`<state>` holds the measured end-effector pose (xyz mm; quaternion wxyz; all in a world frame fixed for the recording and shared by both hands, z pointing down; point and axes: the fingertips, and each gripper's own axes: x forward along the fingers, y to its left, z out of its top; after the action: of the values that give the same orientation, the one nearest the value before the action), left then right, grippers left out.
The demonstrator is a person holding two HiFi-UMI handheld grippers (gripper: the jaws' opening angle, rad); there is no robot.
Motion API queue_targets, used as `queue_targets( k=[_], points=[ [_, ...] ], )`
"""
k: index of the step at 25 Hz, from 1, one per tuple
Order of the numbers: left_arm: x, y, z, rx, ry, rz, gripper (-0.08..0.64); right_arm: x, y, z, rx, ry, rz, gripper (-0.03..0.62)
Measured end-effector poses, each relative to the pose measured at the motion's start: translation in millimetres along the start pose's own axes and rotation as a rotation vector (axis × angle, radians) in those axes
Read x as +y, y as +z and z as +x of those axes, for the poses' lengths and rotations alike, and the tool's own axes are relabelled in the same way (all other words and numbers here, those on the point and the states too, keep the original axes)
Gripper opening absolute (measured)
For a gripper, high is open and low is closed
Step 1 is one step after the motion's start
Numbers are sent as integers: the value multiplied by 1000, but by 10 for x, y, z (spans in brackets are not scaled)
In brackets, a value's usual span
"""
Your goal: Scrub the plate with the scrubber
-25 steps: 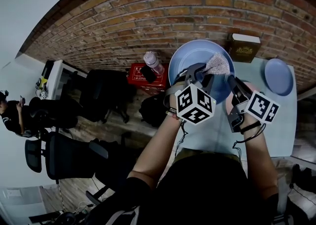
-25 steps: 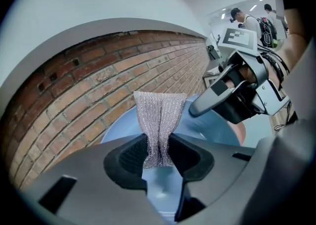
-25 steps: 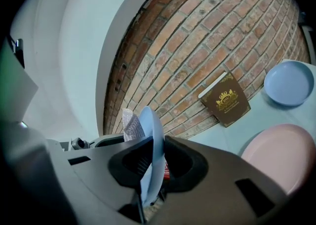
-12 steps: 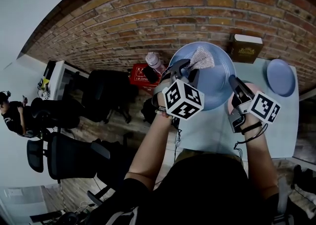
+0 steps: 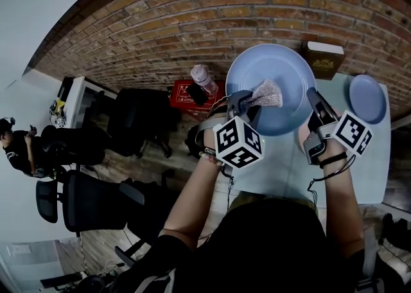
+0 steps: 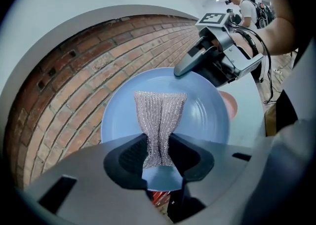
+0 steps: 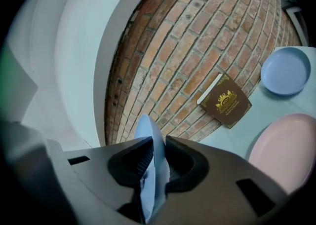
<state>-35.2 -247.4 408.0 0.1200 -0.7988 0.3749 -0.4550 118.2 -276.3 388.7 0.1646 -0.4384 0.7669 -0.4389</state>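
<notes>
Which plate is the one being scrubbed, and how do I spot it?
Find the pale table beside the brick wall. At its left end, the big blue plate is held up off the surface, with the silver scrubber in the left gripper against its face. The small blue plate and the pink plate lie flat on the table.

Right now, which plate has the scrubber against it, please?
The large blue plate, with the mesh scrubber on its face; the small blue plate and pink plate lie bare on the table.
</notes>
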Motion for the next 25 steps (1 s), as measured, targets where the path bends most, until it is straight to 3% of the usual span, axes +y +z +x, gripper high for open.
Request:
queue_targets(
  k=[13, 21, 25],
  points=[
    [-451, 206, -62, -38, -100, 69, 149, 89, -18, -22, -21, 0, 29, 89],
    [-405, 417, 23, -69, -80, 88, 150, 116, -139, -29, 14, -16, -27, 92],
    [-257, 398, 82, -66, -45, 75, 150, 118, -188, -26, 20, -6, 13, 92]
  ],
)
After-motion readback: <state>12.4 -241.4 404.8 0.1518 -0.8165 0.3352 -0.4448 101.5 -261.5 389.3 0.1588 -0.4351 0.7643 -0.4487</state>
